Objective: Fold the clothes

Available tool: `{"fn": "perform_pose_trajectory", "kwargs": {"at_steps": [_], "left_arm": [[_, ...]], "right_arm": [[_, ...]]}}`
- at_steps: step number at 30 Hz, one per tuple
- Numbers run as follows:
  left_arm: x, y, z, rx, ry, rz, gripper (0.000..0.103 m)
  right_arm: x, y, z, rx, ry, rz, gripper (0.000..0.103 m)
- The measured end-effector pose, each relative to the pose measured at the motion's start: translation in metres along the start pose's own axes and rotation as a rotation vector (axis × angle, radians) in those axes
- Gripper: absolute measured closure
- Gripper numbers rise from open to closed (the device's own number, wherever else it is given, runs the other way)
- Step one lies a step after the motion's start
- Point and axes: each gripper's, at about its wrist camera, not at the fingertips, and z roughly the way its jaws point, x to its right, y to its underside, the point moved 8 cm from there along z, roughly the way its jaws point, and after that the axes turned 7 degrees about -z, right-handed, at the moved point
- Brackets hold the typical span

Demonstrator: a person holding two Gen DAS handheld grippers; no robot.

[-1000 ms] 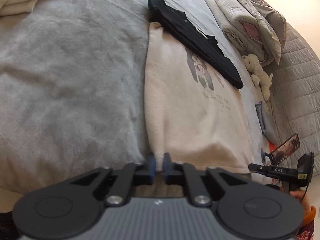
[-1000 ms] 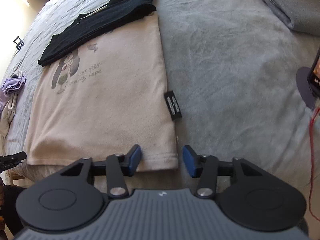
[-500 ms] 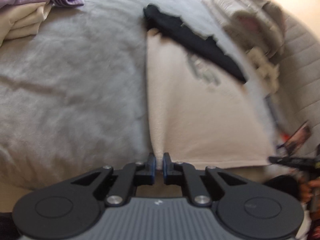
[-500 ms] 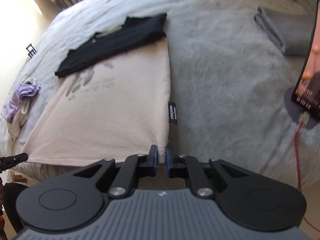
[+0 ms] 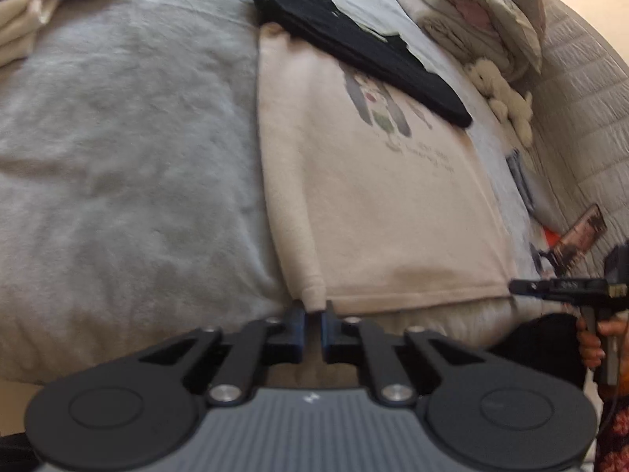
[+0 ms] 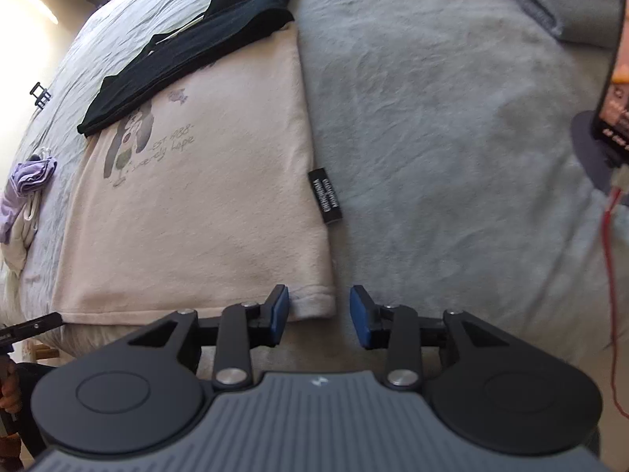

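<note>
- Left wrist view: the left claw [image 5: 312, 328] is pinched narrow on the near left corner of the cream shirt [image 5: 373, 204], a small tuck of hem gripped between the blue pads.
- The shirt is laid flat on the grey bed [image 5: 125, 149], its long axis running straight away from the claw toward a black garment [image 5: 354, 47] draped across its far end.
- The claw is pitched steeply down at the bed edge. At the right border the right claw [image 5: 523, 289] is seen at the shirt's other near corner, carried by a hand [image 5: 589, 338].
- Right wrist view: the right claw [image 6: 319, 314] is opening, and the near right corner of the shirt [image 6: 196, 212] lies between the pads [image 6: 280, 310] without being pressed; it lies close to the left pad and well clear of the right one.
- The shirt stretches up and leftward from this claw, the black garment [image 6: 188, 51] at its far end, a black label [image 6: 325, 196] jutting from its right edge onto the bed [image 6: 452, 137].
- This claw is also tipped steeply down. The coming fold is judged to turn on this: both near corners sit directly at the claws, so the hem would be carried along the long axis, once the right corner is gripped.
</note>
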Motion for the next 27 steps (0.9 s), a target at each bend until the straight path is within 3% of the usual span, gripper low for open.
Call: {"fn": "perform_pose_trajectory", "kwargs": {"at_steps": [1,4,10,13,20,27], "left_arm": [[0.004,-0.002,-0.003,-0.004,0.036,-0.003,0.096],[0.014,-0.008,-0.012,-0.016,0.143,-0.011,0.096],[0.025,-0.048,-0.031,0.091,0.378,-0.127,0.096],[0.024,-0.071,-0.027,0.155,0.421,-0.184,0.096],[-0.006,-0.126,0.015,0.243,0.348,-0.328,0.096],[-0.022,-0.159,0.051,0.279,0.265,-0.347,0.095]], "right_arm": [[-0.002,-0.001,0.0,-0.001,-0.012,-0.001,0.092],[-0.005,-0.006,-0.008,0.006,-0.06,0.006,0.092],[-0.008,-0.036,-0.033,0.079,-0.147,0.055,0.092],[-0.013,-0.059,-0.036,0.122,-0.165,0.065,0.092],[-0.005,-0.119,-0.004,0.191,-0.144,0.113,0.092],[0.025,-0.154,0.049,0.225,-0.151,0.208,0.092]]}}
